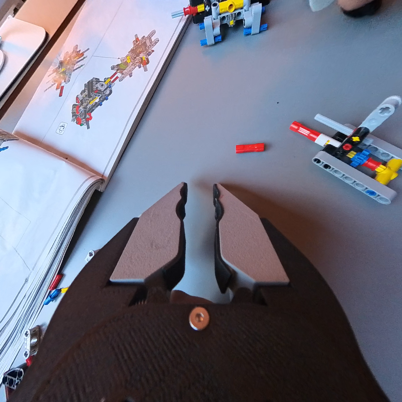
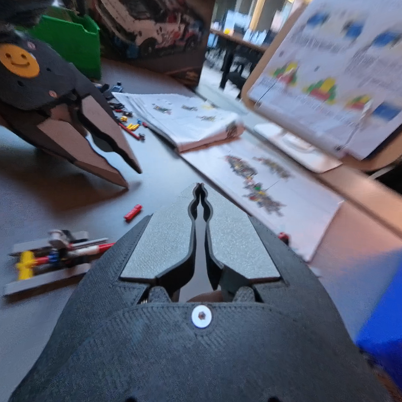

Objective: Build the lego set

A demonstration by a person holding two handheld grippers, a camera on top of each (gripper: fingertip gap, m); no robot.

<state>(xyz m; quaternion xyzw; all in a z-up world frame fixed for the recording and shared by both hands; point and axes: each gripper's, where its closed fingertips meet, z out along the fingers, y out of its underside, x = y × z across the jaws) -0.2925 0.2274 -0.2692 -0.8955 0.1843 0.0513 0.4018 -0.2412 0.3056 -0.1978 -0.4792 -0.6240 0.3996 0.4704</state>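
Red pin (image 1: 250,148) lies loose on the grey bench, flat on its side, just ahead and to the right of the left gripper (image 1: 200,185), apart from it. Judged: hard plastic, v. light, stiff, smooth so it could skid; short and ribbed, so best pinched across its middle.

Left gripper: fingers (image 1: 226,208) narrowly apart, nothing between them, bare bench showing through the gap. Tips hang just over the bench. Pads black w/ a wavy profile; finger faces matte and grainy.

Right gripper (image 2: 200,184): tips meet, wavy pads closed w/ nothing seen between. Same pin (image 2: 133,212) sits just to its left, not touching. View blurred.

Outward: a small build (image 1: 356,165) near the bench's right edge, w/ grey holed beams, black core, blue gear, yellow and red axle bits; rigid, knobbly, prob. comes apart if squeezed wrong. A second build (image 1: 232,19) at the far edge, grey legs w/ blue pins. An open manual (image 1: 91,87) lies along the left edge, thick glossy pages. Loose small parts (image 1: 54,291) beside its near corner. Green bin (image 2: 69,41) and a box (image 2: 156,32) far back.
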